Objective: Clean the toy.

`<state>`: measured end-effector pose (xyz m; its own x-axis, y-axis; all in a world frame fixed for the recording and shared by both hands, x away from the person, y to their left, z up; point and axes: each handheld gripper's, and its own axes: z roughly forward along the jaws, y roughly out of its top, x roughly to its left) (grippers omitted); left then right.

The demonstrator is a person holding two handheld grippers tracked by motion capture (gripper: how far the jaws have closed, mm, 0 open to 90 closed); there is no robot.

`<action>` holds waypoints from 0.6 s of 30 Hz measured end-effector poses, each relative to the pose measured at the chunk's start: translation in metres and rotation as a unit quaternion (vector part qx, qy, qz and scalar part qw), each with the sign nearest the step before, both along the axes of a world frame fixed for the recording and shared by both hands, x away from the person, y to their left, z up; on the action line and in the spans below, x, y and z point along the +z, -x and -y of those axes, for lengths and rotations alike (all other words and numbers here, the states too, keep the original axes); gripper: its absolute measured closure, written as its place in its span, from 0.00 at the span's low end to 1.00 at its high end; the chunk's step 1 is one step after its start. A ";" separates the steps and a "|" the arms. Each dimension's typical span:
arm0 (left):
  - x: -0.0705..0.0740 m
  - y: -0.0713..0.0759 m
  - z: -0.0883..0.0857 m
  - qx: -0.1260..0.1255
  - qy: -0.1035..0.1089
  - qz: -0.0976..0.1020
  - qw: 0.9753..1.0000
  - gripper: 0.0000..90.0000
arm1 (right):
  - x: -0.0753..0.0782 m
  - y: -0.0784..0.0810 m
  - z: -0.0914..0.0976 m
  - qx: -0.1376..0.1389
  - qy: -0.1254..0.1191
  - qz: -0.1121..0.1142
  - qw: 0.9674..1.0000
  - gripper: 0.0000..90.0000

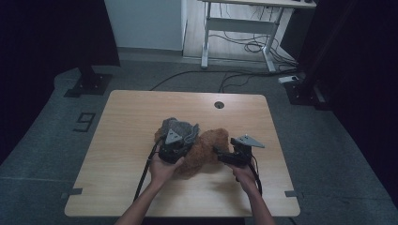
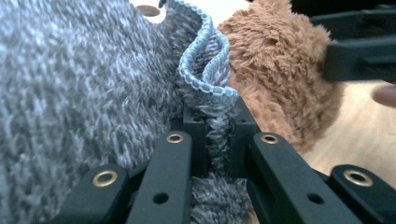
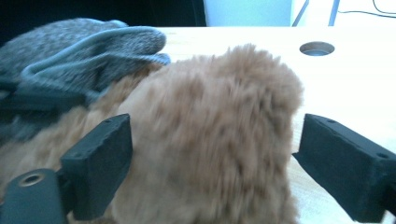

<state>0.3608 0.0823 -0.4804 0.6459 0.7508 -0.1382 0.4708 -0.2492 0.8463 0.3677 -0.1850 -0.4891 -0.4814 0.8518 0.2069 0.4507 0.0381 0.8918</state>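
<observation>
Dim room, grey floor, black frames at either side, a white desk with loose cables at the back; at centre, one light wooden table (image 1: 141,187) with a round cable hole (image 1: 219,104) near its far edge. Item one: brown plush toy (image 1: 202,152), lying on the table just nearer the person than the hole, roughly mid-table. Item two: grey fuzzy garment with a pale blue trimmed edge (image 2: 205,70), resting against and partly over the toy on the side away from the right hand, touching it. Item three: left claw (image 1: 180,136), jaws drawn together and clamped on the trimmed hem, a fold of grey fabric pinched between the pads (image 2: 194,126); the grip on the edge rather than the bulk probably serves to stretch the opening so the toy can pass in or out. Item four: right claw (image 1: 217,151), jaws standing wide apart on either side of a plush limb or ear of the toy, pads (image 3: 100,158) clear of the fur, nothing pinched. Its place beside the toy, on the side opposite the garment, suits either a fresh grip or steadying the body against the pull. Judged stage: dressing the toy, garment not yet seated. Risk: the hem slipping free if pulled hard.
</observation>
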 end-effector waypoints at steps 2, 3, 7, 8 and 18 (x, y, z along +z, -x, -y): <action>-0.002 0.009 0.001 -0.002 -0.002 0.012 1.000 0.91 | 0.004 -0.004 -0.003 0.004 0.008 -0.009 1.000 0.07; -0.003 0.013 0.002 -0.003 -0.001 0.017 1.000 0.91 | 0.005 -0.006 -0.004 0.007 0.011 -0.011 1.000 0.06; -0.005 0.019 0.001 -0.005 0.010 0.020 1.000 0.91 | -0.005 -0.010 -0.008 0.027 0.020 -0.050 0.998 0.04; -0.006 0.020 0.000 -0.007 0.012 0.020 1.000 0.91 | -0.010 -0.010 -0.007 0.035 0.013 -0.060 0.997 0.06; 0.007 0.034 0.006 -0.022 0.023 0.010 0.999 0.90 | -0.030 0.011 0.002 0.076 0.009 -0.014 0.997 0.43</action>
<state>0.3272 0.0764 -0.4731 0.6819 0.7141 -0.1583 0.4421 -0.2299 0.8670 0.3566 -0.1869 -0.5191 -0.5995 0.7728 0.2080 0.4633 0.1232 0.8776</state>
